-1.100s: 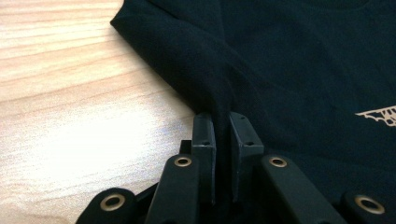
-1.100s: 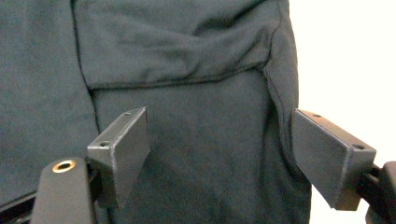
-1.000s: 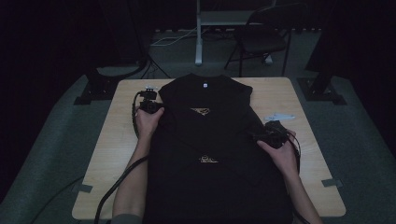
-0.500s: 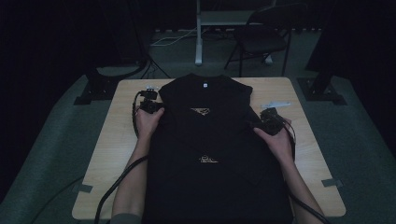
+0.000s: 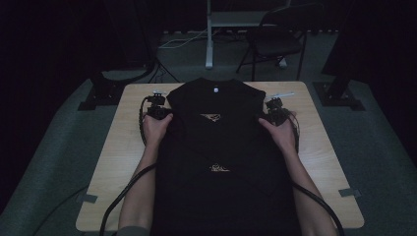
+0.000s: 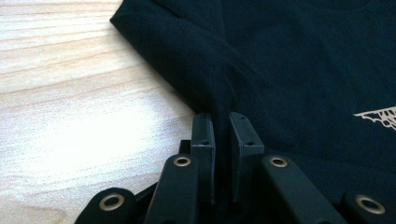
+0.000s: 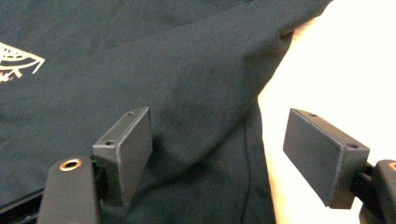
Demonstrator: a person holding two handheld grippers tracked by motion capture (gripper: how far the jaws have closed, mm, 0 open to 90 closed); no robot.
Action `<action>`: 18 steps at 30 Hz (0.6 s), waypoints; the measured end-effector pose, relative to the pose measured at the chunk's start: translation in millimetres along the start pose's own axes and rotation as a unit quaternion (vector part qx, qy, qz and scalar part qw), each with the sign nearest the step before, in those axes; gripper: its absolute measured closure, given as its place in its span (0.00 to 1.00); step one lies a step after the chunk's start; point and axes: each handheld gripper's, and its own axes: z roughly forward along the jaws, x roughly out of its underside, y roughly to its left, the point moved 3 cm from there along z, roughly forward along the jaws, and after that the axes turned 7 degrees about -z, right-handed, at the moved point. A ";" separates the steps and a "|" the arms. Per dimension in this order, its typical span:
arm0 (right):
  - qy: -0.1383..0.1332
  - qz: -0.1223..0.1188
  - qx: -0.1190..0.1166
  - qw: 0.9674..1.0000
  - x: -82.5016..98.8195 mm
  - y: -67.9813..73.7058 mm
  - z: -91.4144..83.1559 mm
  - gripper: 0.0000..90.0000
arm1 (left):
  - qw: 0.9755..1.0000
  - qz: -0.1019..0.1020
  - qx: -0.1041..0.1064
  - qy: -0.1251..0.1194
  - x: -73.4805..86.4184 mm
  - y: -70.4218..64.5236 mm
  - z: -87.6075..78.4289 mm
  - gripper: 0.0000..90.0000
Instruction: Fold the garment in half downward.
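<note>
shirt: black T-shirt [image 5: 221, 162] lying flat down the middle of the wooden tabletop [image 5: 324, 152], collar up near the far edge, hem hanging toward the near edge where the person stands. Small pale print on the chest [image 5: 210, 117] and another one lower down [image 5: 220, 168].

left gripper: left gripper [image 6: 223, 140] sits at the shirt's left edge, up toward the far-left corner of the tabletop. Jaws are pinched nearly together with a fold of the black fabric squeezed between the pads, so it's got a proper grip on the shirt.

right gripper: right gripper [image 7: 219, 149] is over at the shirt's right edge, toward the far-right corner. Jaws are spread wide. The cloth's edge bunches up in the gap between them, left pad right up against the fabric, right pad out over bare wood, so nothing's clamped.

hands: left hand [image 5: 156, 129] and right hand [image 5: 281, 132] are both resting at the shirt's sides, forearms coming in from the near edge.

cables: a black cable [image 5: 314, 196] trails back from each gripper off the near edge.
</note>
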 end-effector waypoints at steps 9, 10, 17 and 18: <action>0.017 0.024 -0.011 0.999 -15.4 -4.7 18.6 0.30 | 1.000 -0.005 -0.003 -0.001 0.9 -0.7 -0.8 0.92; 0.018 0.026 -0.012 0.999 -16.5 -4.1 20.7 0.30 | 1.000 -0.005 -0.002 0.000 0.8 -0.6 -0.8 0.92; 0.008 0.040 -0.010 0.999 -22.4 -5.9 26.3 0.46 | 1.000 -0.006 0.000 0.002 0.3 0.0 -0.7 0.92; 0.007 0.051 -0.016 0.999 -23.4 -6.7 26.7 0.49 | 1.000 -0.008 -0.001 0.002 0.3 0.0 -0.8 0.92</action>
